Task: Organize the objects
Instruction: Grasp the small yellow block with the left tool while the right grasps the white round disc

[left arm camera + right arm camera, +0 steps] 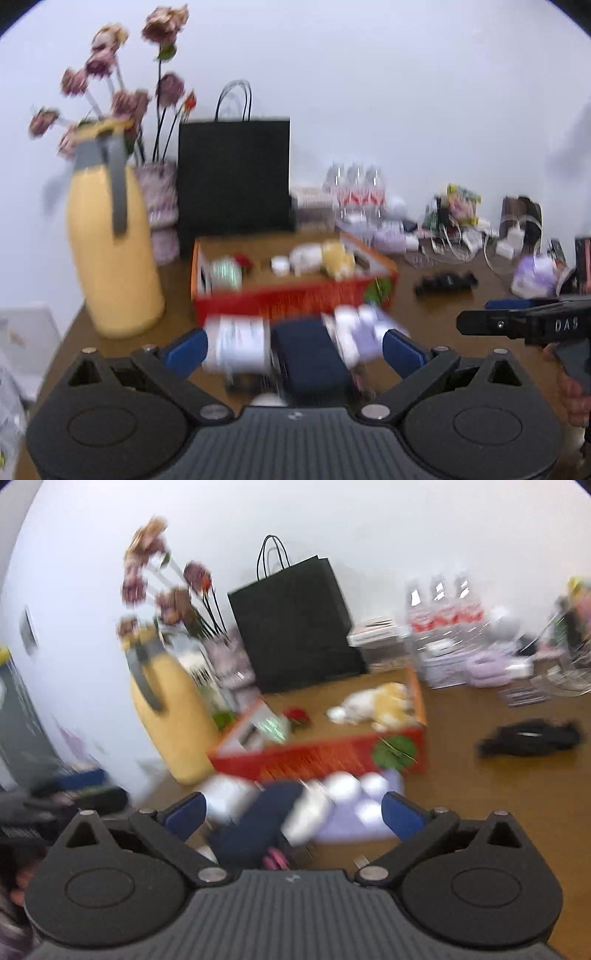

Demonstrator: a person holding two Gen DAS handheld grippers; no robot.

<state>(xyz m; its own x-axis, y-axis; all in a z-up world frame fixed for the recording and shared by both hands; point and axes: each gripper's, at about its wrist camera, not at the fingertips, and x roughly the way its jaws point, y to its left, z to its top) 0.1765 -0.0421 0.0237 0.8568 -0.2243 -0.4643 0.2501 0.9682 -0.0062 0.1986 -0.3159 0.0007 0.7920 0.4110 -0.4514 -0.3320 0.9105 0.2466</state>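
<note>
In the left wrist view my left gripper (pixel 293 350) stands open over the brown table, its blue pads wide apart. Below the gap lie a white jar (pixel 240 347), a navy pouch (pixel 310 354) and a lilac pack with white lids (pixel 364 330); neither pad touches them. Behind them sits a red-orange box (pixel 288 299) holding small items. My right gripper (pixel 480 315) shows at the right edge. In the right wrist view my right gripper (pixel 293 818) is open too, above the navy pouch (pixel 258 823) and lilac pack (pixel 354 823), with the box (pixel 317 755) beyond. Both views are blurred.
A tall yellow flask (pixel 110 243) stands left of the box, with dried flowers (pixel 110 74) and a black paper bag (pixel 234 173) behind. Water bottles (pixel 356 188), chargers and cables clutter the back right. A black object (pixel 528 736) lies on the table to the right.
</note>
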